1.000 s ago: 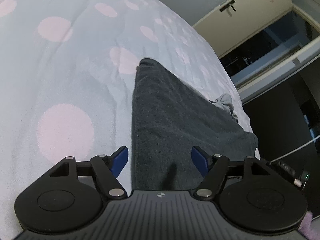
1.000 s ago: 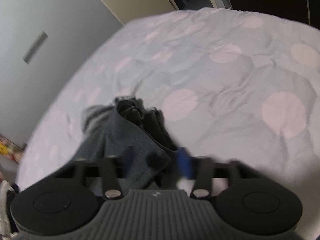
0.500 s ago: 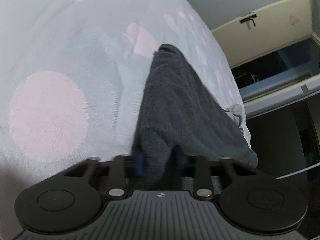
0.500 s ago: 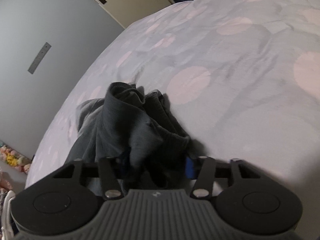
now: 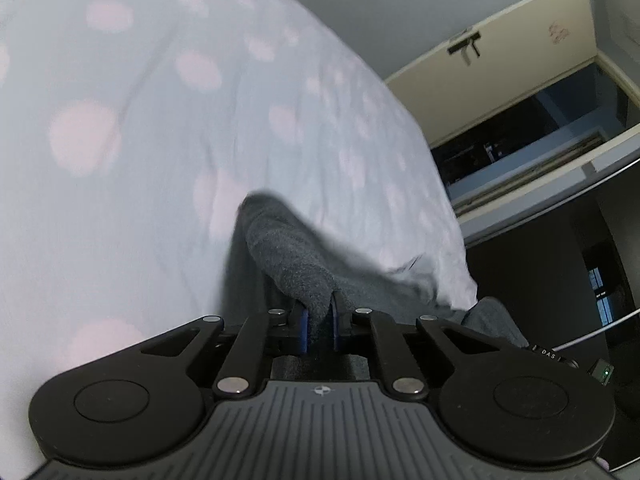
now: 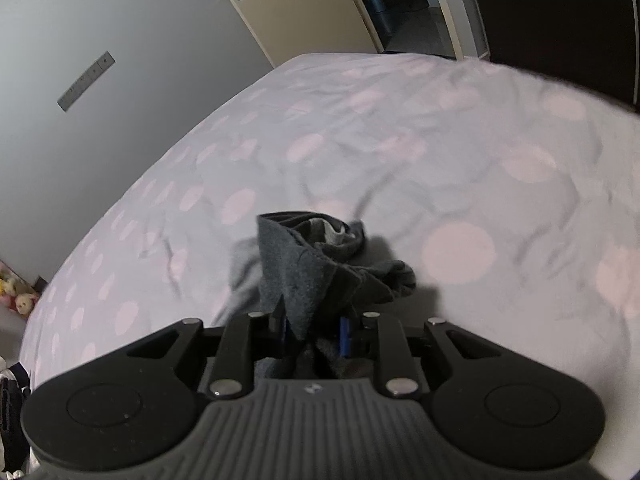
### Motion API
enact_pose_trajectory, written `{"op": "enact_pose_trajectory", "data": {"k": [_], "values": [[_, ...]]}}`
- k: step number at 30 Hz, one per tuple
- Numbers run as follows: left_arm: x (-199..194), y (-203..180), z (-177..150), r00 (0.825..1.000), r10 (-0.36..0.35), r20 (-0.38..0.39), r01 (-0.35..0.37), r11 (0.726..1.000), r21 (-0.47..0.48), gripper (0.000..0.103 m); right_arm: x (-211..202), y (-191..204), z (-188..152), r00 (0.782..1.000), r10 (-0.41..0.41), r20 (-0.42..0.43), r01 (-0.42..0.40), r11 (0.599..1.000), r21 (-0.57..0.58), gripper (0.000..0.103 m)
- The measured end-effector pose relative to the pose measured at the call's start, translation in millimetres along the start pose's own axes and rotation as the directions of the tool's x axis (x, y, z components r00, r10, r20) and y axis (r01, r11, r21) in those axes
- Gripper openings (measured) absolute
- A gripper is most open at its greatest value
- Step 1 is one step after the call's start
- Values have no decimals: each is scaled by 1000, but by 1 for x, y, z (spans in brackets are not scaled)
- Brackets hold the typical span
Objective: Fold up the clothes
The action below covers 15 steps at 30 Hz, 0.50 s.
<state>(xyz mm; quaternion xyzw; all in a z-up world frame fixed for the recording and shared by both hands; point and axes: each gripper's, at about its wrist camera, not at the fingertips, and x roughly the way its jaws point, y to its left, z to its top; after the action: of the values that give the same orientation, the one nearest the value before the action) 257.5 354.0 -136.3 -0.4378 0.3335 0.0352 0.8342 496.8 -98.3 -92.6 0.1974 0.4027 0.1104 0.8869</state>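
Both your hand-held grippers are pinching the dark grey cloth over the bed.

Your left hand-held gripper [image 5: 318, 326] sits low in the middle of its view. Its jaws have just been closing, and now its blue pads squeeze a fold of the cloth [image 5: 296, 268]. The cloth runs from there to the lower right of that view. Your right hand-held gripper [image 6: 314, 330] is low in the middle of its view too. Its jaws have also just been closing, and they are clamped on a thick bunch of the cloth [image 6: 304, 276], which stands up crumpled just past the pads. The bed [image 6: 460, 152] with pink spots fills most of both views. A door [image 6: 288, 4] is at the top of the right view.
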Motion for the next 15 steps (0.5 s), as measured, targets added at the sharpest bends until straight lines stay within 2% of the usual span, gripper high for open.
{"op": "enact_pose_trajectory", "data": {"k": [3, 7, 13, 15], "values": [[-39, -2, 23, 999, 29, 40, -30, 999, 13, 12, -17, 34, 2, 1000, 25, -4, -25, 1000, 14, 25], [-97, 15, 50, 993, 91, 82, -90, 996, -8, 12, -33, 89, -9, 997, 77, -29, -77, 997, -14, 25], [-187, 37, 78, 968, 180, 175, -173, 983, -53, 12, -40, 177, -42, 981, 180, -71, -184, 982, -47, 25], [-214, 46, 82, 962, 186, 198, -175, 982, -71, 12, -46, 204, -53, 974, 213, -80, -219, 974, -63, 25]]}}
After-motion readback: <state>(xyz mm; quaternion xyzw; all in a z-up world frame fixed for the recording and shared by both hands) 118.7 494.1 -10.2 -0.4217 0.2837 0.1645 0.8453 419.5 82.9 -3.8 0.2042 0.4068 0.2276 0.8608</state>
